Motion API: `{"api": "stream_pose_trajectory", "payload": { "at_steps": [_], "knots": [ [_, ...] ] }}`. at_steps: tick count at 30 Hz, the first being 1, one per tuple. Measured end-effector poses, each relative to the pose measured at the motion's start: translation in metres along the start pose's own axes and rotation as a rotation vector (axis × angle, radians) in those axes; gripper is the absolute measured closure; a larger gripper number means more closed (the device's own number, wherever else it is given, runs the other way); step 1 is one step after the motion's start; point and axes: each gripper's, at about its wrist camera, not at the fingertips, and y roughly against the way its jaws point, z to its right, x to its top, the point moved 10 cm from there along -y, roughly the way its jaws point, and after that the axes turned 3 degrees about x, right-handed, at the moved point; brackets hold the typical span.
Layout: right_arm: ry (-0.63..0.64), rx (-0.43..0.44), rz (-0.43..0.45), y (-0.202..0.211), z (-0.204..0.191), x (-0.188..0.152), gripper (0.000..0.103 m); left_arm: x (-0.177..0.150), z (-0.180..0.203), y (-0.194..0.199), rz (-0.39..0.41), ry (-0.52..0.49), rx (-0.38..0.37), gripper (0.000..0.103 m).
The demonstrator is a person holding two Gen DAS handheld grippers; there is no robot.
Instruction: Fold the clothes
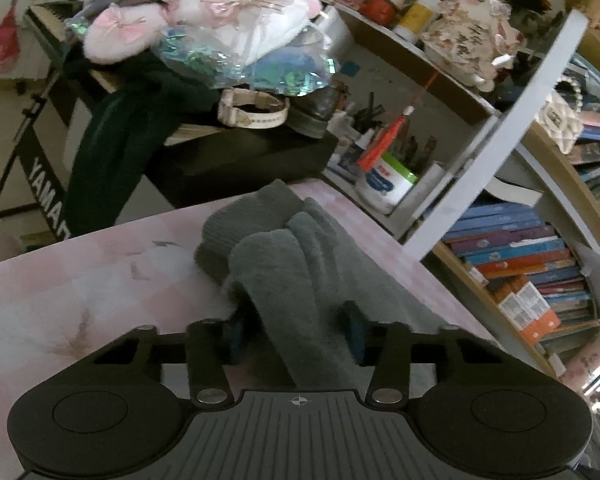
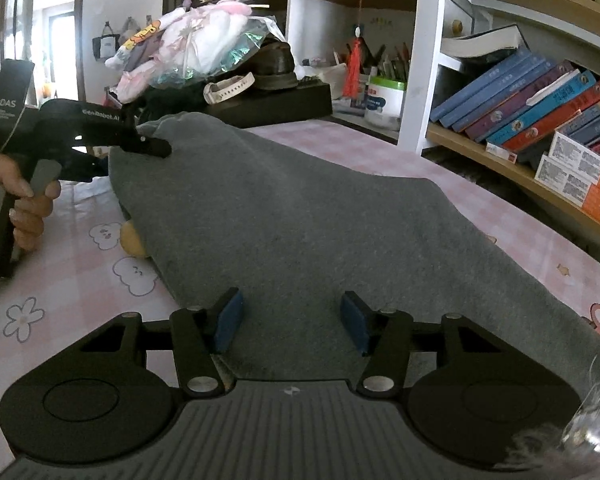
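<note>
The grey garment [image 2: 300,220] lies across the pink patterned table [image 2: 60,280]. The left gripper [image 1: 296,332] pinches a bunched fold; the right gripper [image 2: 292,320] stands spread over the near hem. A cluttered black box [image 2: 276,104] and bookshelf [image 2: 532,120] crowd the far edges. "GenRobot.AI" marks one handle, "YAMAHA" a keyboard stand [image 1: 46,196].

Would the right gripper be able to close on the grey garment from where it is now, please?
Probably yes: the right gripper has its jaws open over the grey garment, with nothing between them and the cloth.
</note>
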Motion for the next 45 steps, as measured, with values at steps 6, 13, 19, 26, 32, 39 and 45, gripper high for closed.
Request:
{"api": "stream_pose_trajectory", "payload": {
  "at_steps": [6, 13, 19, 26, 32, 39, 45],
  "knots": [
    [-0.010, 0.008, -0.001, 0.000, 0.002, 0.000, 0.050, 0.002, -0.005, -0.003, -0.014, 0.061, -0.035, 0.086],
    [-0.029, 0.021, -0.001, -0.001, 0.004, -0.001, 0.050, 0.016, 0.036, 0.019, 0.086, -0.122, -0.031, 0.090],
    [-0.083, 0.058, 0.057, 0.009, 0.012, 0.002, 0.049, 0.021, 0.103, 0.042, 0.179, -0.463, 0.012, 0.090],
    [-0.117, -0.005, 0.133, 0.058, 0.059, 0.002, 0.047, 0.013, 0.137, 0.053, 0.216, -0.691, 0.042, 0.090],
    [-0.211, 0.049, 0.084, 0.083, 0.085, -0.031, 0.047, -0.011, 0.177, 0.063, 0.267, -0.957, 0.069, 0.090],
    [-0.245, 0.057, 0.104, 0.093, 0.089, -0.032, 0.046, -0.062, 0.223, 0.065, 0.299, -1.310, 0.101, 0.090],
    [-0.238, 0.078, 0.086, 0.091, 0.083, -0.033, 0.042, -0.129, 0.240, 0.055, 0.144, -1.399, -0.025, 0.069]
  ]
}}
